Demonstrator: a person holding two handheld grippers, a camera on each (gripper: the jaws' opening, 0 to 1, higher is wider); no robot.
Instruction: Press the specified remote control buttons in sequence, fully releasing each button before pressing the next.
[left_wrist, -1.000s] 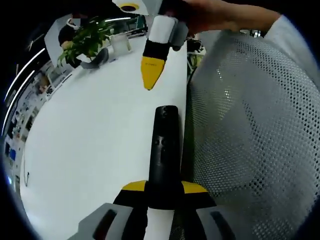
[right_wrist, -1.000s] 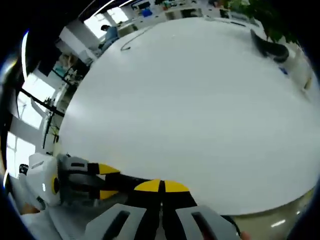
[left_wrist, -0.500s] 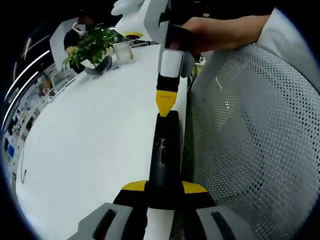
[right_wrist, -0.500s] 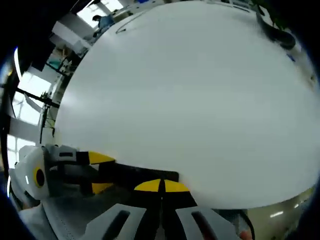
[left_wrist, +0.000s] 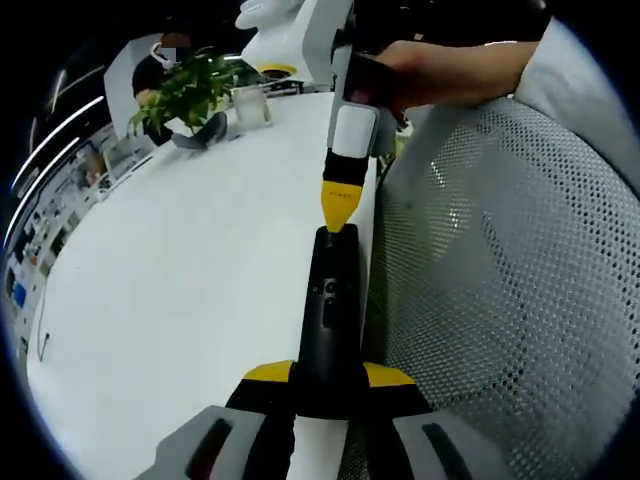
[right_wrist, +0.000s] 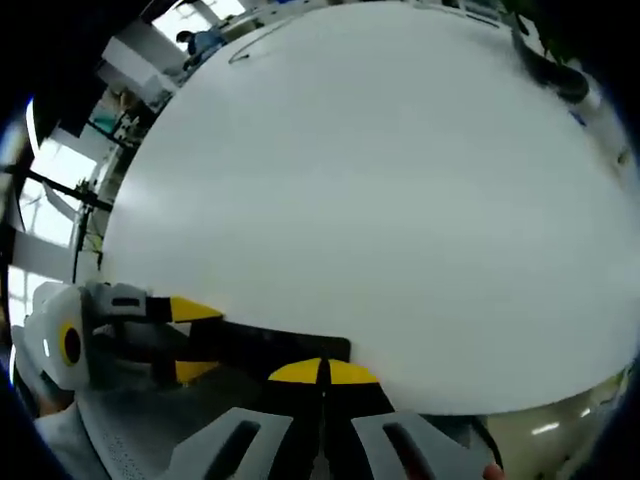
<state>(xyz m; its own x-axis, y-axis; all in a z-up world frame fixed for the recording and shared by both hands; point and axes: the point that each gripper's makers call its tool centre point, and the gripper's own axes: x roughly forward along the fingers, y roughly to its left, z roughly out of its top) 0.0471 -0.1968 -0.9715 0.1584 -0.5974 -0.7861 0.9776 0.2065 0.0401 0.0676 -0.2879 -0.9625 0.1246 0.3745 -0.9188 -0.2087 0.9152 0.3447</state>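
Remote control (left_wrist: 331, 310) first: in the left gripper view it runs as a slim black bar up the middle of the frame, its near end clamped between the yellow-tipped jaws of our left gripper (left_wrist: 328, 378) at the bottom, its far end reaching along the edge of the white table (left_wrist: 180, 270). To the right of it the frame shows the grey mesh chair back (left_wrist: 500, 270).

From the top centre our right gripper (left_wrist: 340, 203) comes down with its two yellow tips pinched together into one point, nothing between them, and that point sits on the remote's far end. We judge a button press is under way there, though we cannot tell from these views which button is under the tip.

In the right gripper view the remote (right_wrist: 270, 347) lies as a dark strip low in the frame, just above that gripper's own closed tips (right_wrist: 321, 372), with the left gripper (right_wrist: 185, 340) holding it from the lower left.

We expect the remote to be light, rigid and smooth plastic, so it could pivot or slide under a push on the free end. Our grip across the near end looks sound; the pressing tip should go straight down, gently, then lift fully clear.

A potted plant (left_wrist: 178, 85) stands at the upper left.
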